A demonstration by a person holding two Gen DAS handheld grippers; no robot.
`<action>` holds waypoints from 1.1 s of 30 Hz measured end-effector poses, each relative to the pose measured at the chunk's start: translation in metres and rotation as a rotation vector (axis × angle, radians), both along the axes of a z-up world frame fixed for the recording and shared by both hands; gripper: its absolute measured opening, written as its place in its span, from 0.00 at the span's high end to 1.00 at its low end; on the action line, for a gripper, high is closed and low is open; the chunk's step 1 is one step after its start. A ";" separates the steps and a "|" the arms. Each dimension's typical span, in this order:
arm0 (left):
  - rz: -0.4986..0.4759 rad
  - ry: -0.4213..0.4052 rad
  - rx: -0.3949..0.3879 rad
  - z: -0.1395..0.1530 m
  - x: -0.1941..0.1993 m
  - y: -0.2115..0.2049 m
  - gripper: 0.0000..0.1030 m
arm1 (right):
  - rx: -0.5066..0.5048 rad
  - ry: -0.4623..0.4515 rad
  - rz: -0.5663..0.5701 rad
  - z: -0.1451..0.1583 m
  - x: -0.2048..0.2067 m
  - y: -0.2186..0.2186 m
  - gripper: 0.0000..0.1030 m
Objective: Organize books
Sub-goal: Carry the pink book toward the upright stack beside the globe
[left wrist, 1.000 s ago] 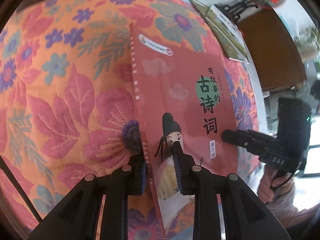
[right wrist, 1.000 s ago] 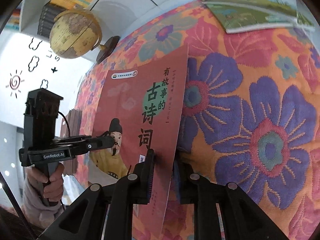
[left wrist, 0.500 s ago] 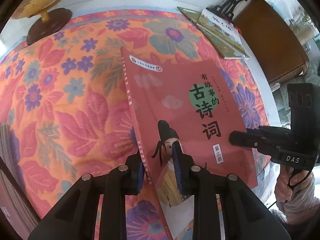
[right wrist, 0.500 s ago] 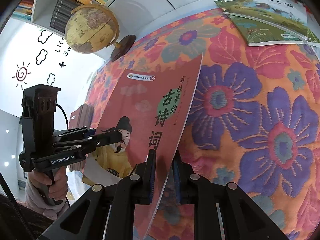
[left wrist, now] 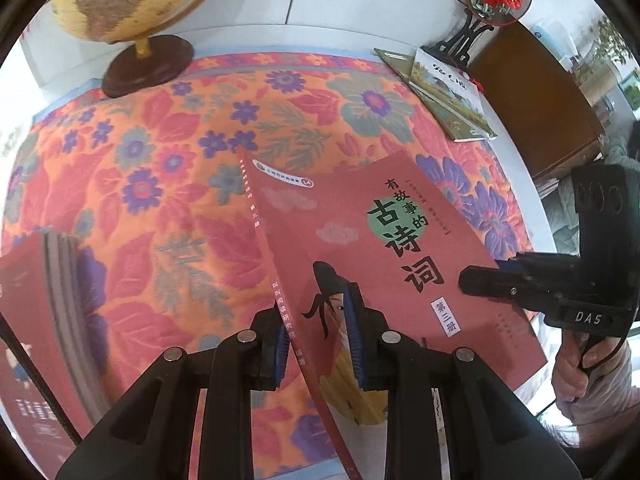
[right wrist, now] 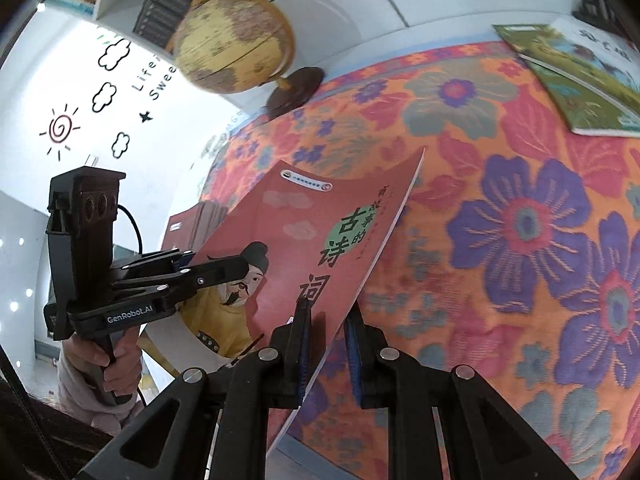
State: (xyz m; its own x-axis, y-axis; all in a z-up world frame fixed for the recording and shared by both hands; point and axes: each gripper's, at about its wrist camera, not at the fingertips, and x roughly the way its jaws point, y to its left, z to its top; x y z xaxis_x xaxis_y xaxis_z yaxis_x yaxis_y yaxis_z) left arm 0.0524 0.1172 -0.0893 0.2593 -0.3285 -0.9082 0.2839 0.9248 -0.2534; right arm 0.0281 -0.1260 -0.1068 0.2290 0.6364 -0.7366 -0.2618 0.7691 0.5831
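Left wrist view: your left gripper (left wrist: 318, 332) pinches the red book (left wrist: 384, 240) at its spine edge, tilted above the floral cloth (left wrist: 160, 184). The cover reads 有故事的古诗词, 第三册. A pinch this near the edge could slip.

Right wrist view: your right gripper (right wrist: 326, 346) clamps the book's (right wrist: 320, 236) open edge; uneven pulling could bend the cover. The other handle reads GenRobot.AI.

globe (left wrist: 136, 4) behind tablecloth (left wrist: 160, 184), books (left wrist: 448, 92) right
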 end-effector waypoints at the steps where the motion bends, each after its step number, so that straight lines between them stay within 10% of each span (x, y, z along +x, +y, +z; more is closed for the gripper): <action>1: 0.003 -0.001 -0.004 0.001 -0.002 0.005 0.79 | -0.006 -0.005 0.008 0.001 -0.002 0.004 0.84; 33: 0.244 -0.157 0.059 0.061 -0.044 0.215 0.79 | 0.061 -0.117 0.232 0.049 0.009 0.224 0.84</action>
